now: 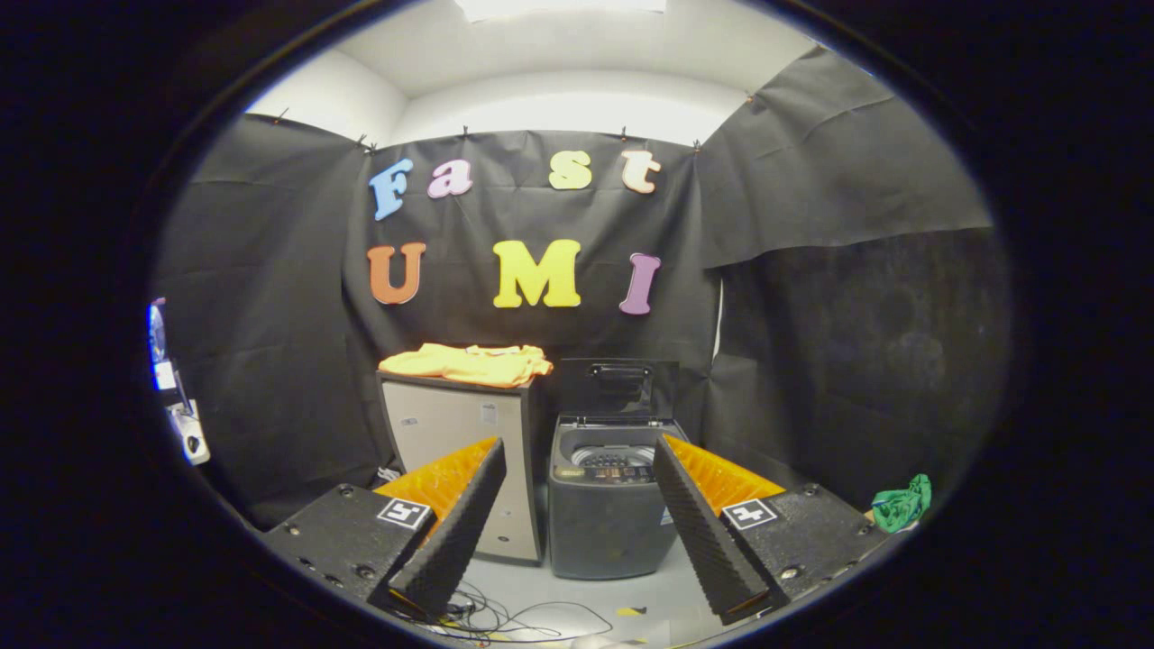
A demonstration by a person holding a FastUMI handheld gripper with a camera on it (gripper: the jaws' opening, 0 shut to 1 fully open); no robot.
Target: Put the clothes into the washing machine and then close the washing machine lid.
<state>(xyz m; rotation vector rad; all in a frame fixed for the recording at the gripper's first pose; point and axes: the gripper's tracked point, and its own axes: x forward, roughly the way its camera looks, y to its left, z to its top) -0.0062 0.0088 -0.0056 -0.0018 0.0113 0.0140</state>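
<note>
I've got the gripper (579, 451) held up off the floor, facing the back of the booth, jaws spread wide with nothing between them. Past the fingertips (494, 455), in the gap between the two fingers, I see the washing machine (606, 505): small dark top-loader standing on the floor, well ahead of the gripper. Its lid (618, 388) is up, standing roughly upright against the black cloth wall (270, 342) behind it, handle visible near the lid's top edge. The tub opening is exposed and I can make out the control strip at the front rim, but I can't tell what's inside the drum from this angle. The clothes (467, 363) are a yellow-orange garment, lying loosely folded on top of a pale cabinet (451, 424) that stands just beside the washer, on its left as I look at it; the two units are near each other, whether they touch I can't tell. The left finger overlaps the lower part of that cabinet in my view. Off beyond the right finger there's a bunched green cloth (903, 503) low at the side, well apart from the washer. Loose cables (505, 617) are on the floor just below the fingers.
</note>
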